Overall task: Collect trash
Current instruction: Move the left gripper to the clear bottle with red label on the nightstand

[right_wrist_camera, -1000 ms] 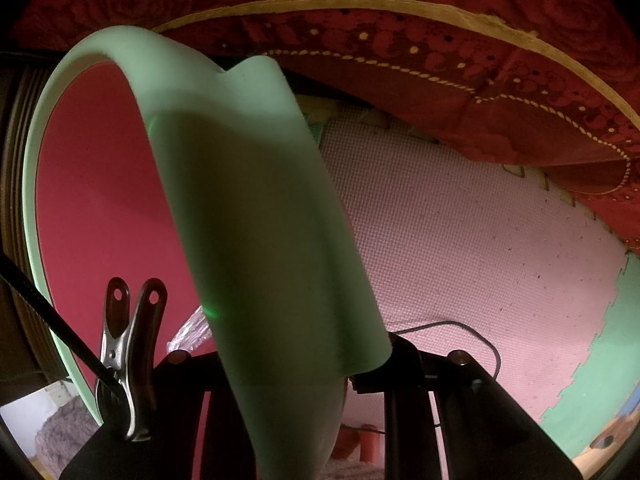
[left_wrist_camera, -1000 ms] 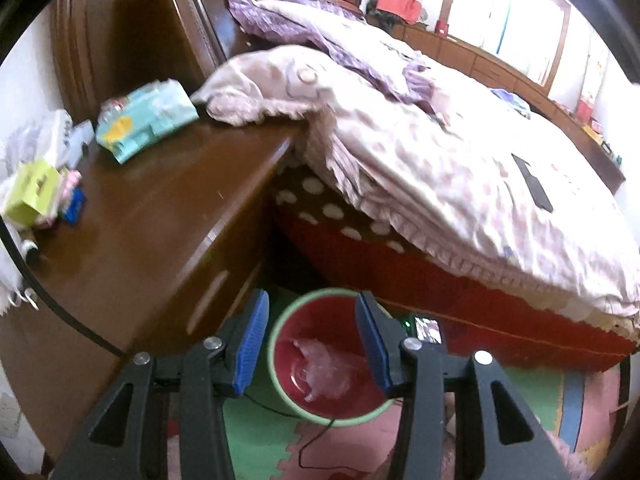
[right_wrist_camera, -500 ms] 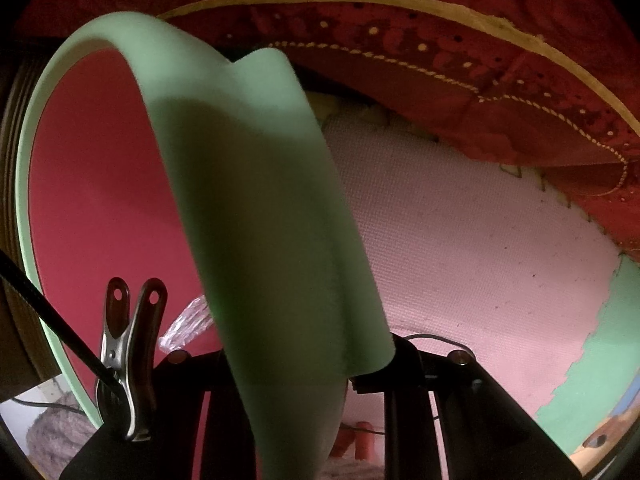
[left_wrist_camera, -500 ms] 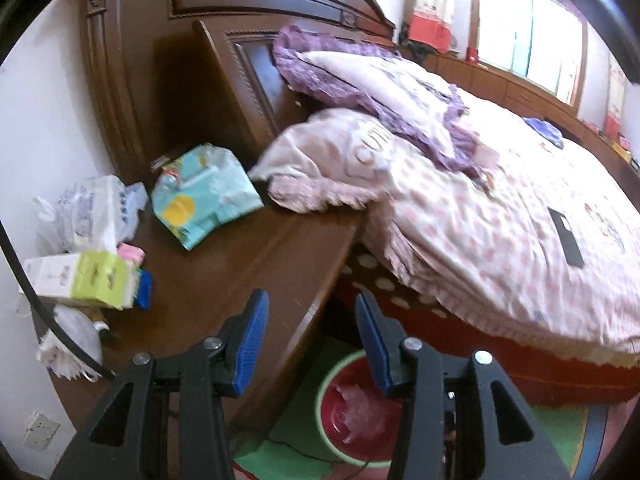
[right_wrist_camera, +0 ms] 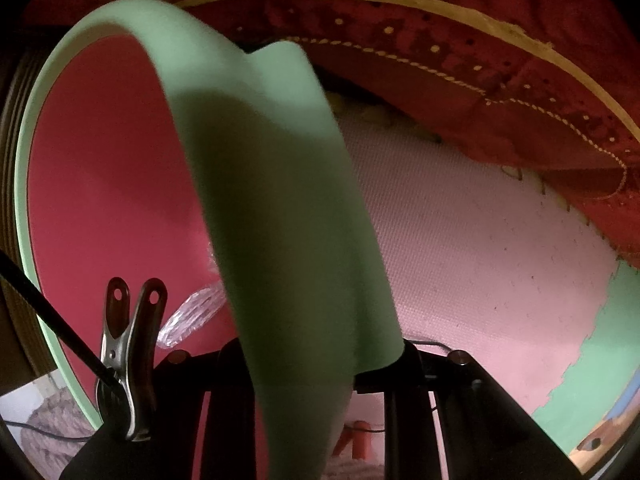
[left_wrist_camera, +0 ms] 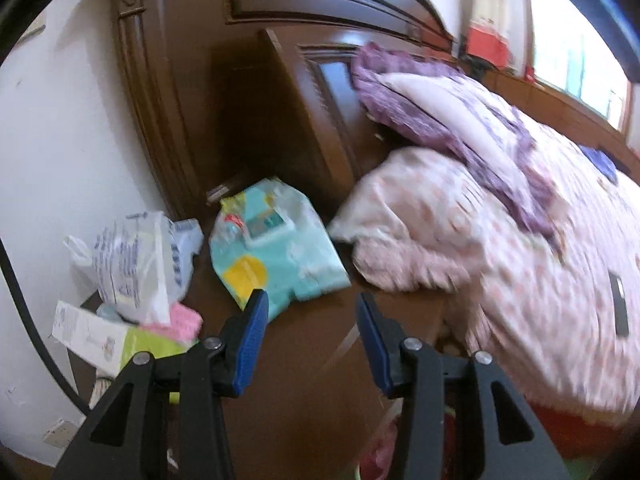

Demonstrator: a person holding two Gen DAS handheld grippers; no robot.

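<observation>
My left gripper (left_wrist_camera: 311, 300) is open and empty, hovering over the brown nightstand (left_wrist_camera: 304, 384). Ahead of its blue fingertips lies a teal wipes pack (left_wrist_camera: 276, 248). To the left are a white plastic bag (left_wrist_camera: 136, 264), a white and green box (left_wrist_camera: 100, 340) and a small pink item (left_wrist_camera: 184, 320). My right gripper (right_wrist_camera: 320, 360) is shut on the pale green rim (right_wrist_camera: 272, 200) of the trash bin, whose inside is red (right_wrist_camera: 112, 184). A crumpled clear wrapper (right_wrist_camera: 192, 312) lies in the bin. The rim hides the right fingertips.
A bed with a pink dotted pillow (left_wrist_camera: 420, 232) and quilt borders the nightstand on the right, the dark headboard (left_wrist_camera: 280, 80) behind. Below the bin lie pink (right_wrist_camera: 480, 248) and green foam floor mats, with the red bed skirt (right_wrist_camera: 480, 80) beyond. A cable runs along the left.
My left gripper has risen and swung left from above the bin to over the nightstand; the bin has dropped to the bottom edge. The right gripper keeps its hold on the rim.
</observation>
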